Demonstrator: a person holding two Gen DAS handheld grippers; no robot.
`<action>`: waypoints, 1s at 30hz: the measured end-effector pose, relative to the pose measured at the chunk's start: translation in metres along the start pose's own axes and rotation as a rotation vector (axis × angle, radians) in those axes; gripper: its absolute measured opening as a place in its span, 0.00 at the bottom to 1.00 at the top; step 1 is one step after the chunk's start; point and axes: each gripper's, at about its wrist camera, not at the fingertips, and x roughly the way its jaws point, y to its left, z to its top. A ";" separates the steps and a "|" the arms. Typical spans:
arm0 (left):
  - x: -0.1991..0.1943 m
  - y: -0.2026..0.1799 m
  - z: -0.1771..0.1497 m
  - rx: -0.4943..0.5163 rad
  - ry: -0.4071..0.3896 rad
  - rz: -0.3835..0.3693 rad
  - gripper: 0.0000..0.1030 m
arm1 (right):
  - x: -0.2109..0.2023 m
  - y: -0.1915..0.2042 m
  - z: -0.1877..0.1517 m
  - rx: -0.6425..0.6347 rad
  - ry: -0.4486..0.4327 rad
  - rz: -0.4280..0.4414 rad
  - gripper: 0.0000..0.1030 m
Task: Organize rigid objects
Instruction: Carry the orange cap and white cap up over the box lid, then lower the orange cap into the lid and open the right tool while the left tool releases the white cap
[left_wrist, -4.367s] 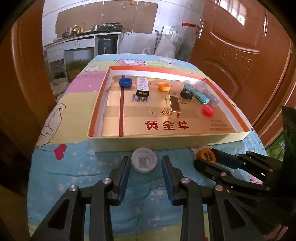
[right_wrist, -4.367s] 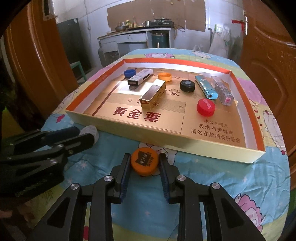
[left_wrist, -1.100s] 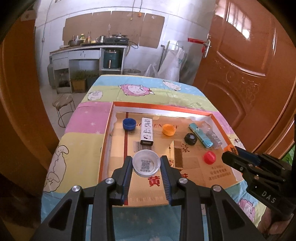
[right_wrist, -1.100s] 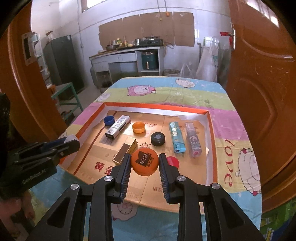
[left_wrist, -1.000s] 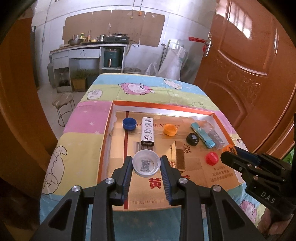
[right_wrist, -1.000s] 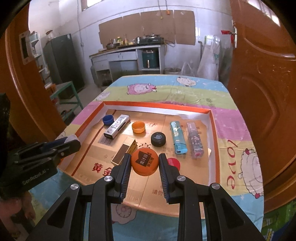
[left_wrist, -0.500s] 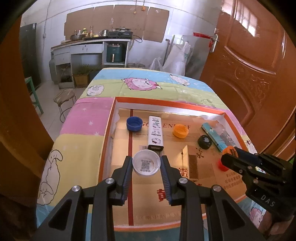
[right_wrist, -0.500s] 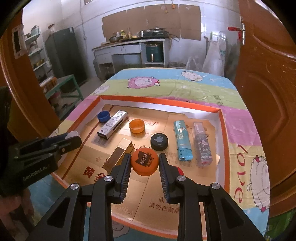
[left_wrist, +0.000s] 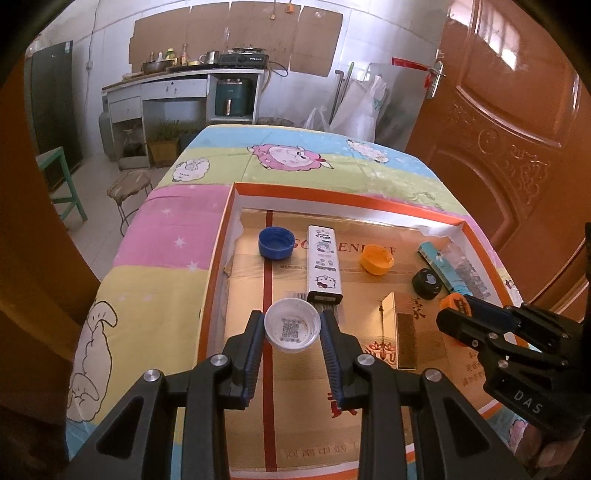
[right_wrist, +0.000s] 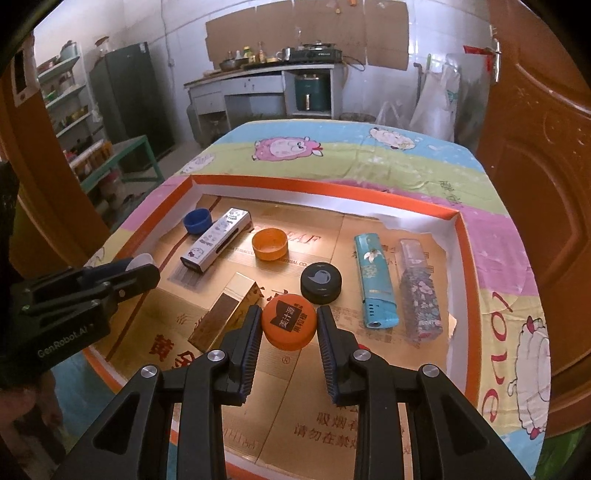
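Observation:
My left gripper (left_wrist: 292, 334) is shut on a white bottle cap (left_wrist: 291, 325) and holds it above the left half of the orange-rimmed cardboard tray (left_wrist: 334, 194). My right gripper (right_wrist: 289, 326) is shut on an orange bottle cap (right_wrist: 289, 321), above the tray's (right_wrist: 325, 194) middle front. In the tray lie a blue cap (left_wrist: 275, 243), a white lighter (left_wrist: 324, 267), an open orange cap (left_wrist: 376, 260), a black cap (left_wrist: 426, 282), a gold lighter (left_wrist: 397, 325), a teal lighter (right_wrist: 375, 280) and a clear flowered lighter (right_wrist: 419, 291).
The tray sits on a table with a colourful sheep-print cloth (left_wrist: 295, 158). A brown wooden door (left_wrist: 517, 122) stands to the right. A stool (left_wrist: 129, 184) and a green chair (left_wrist: 59, 173) stand left of the table; a kitchen counter (left_wrist: 184, 77) is behind.
Both grippers picked their caps up from the cloth in front of the tray, lifted them, and have moved forward and lower over the tray.

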 end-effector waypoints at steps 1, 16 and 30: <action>0.001 0.000 0.000 0.000 0.000 0.001 0.30 | 0.001 0.000 0.000 0.000 0.001 -0.001 0.30; 0.017 0.003 0.002 -0.001 0.026 0.013 0.30 | 0.011 -0.001 0.001 -0.005 0.023 -0.008 0.30; 0.022 -0.001 0.001 0.032 0.022 0.044 0.30 | 0.020 0.000 -0.001 -0.012 0.040 -0.016 0.30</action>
